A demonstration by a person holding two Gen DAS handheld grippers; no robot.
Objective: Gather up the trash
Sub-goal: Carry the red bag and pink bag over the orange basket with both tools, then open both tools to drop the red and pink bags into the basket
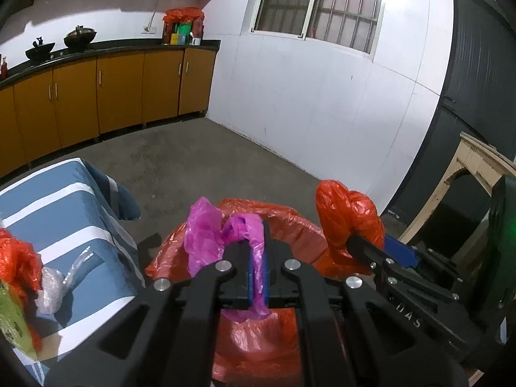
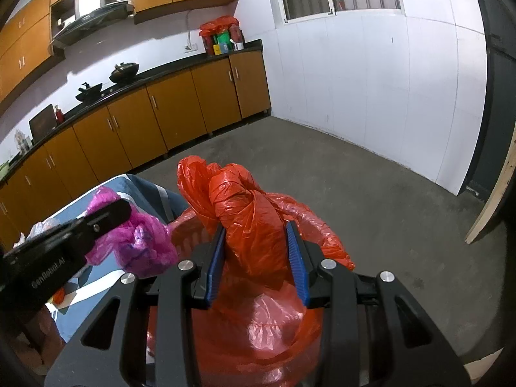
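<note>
Pressed together, the left tool (image 1: 256, 258) pinches a thin pink bag (image 1: 206, 235) above the red bin liner (image 1: 290, 232). Right tool (image 2: 256, 258) clamps the liner's bunched rim: light, soft, slippery film; grip gathered folds.

White lettering "GenRobot.AI" runs along the black body of the left gripper (image 2: 125, 208) as seen in the right wrist view. In the left wrist view, the letters "DAS" stand in pale print on the black body of the right gripper (image 1: 377, 242); any letters around them are cut off. The packages on the far counter (image 1: 129, 48) are too small to read.
</note>
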